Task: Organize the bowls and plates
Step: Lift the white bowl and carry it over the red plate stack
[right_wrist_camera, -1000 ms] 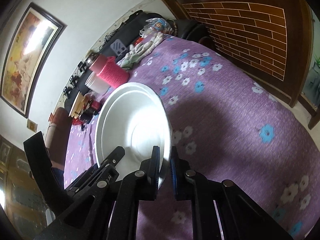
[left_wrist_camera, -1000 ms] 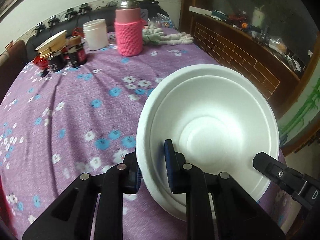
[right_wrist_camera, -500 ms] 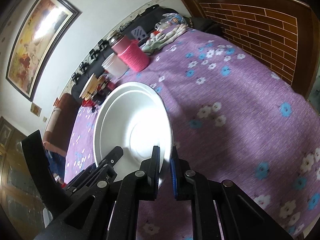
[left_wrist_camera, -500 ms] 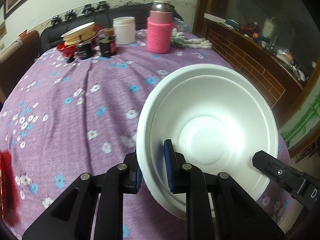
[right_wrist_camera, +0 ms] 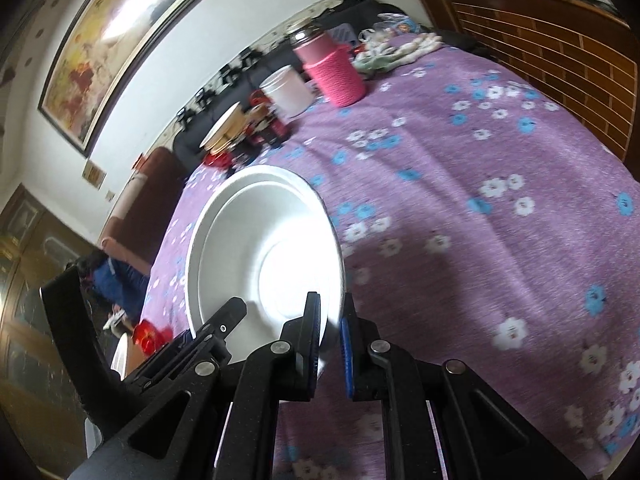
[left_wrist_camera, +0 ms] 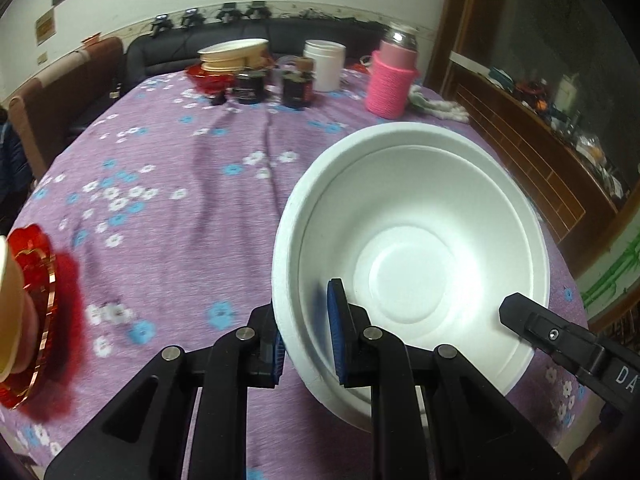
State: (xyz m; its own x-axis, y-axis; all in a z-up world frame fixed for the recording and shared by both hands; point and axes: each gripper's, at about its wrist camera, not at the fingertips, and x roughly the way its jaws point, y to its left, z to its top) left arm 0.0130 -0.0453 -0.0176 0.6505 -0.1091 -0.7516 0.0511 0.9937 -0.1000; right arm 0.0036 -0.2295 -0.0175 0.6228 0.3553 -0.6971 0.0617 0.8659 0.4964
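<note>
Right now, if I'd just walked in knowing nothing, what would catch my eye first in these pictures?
Probably the big white foam bowl, lifted above the purple flowered tablecloth with the left gripper and the right gripper each clamped on its rim from opposite sides. Next, the pink knitted flask among jars at the table's far edge, and a shiny red dish at the left edge.

Left wrist view: looks steeply down along its own fingers, close over the white bowl [left_wrist_camera: 412, 248], facing across the purple tablecloth [left_wrist_camera: 168, 216] toward the far wall.
Right wrist view: same steep, close angle, horizon tilted.
Shared: the bowl [right_wrist_camera: 264, 248], tablecloth [right_wrist_camera: 460, 208], pink-sleeved flask [left_wrist_camera: 391, 78] [right_wrist_camera: 334, 74].
</note>
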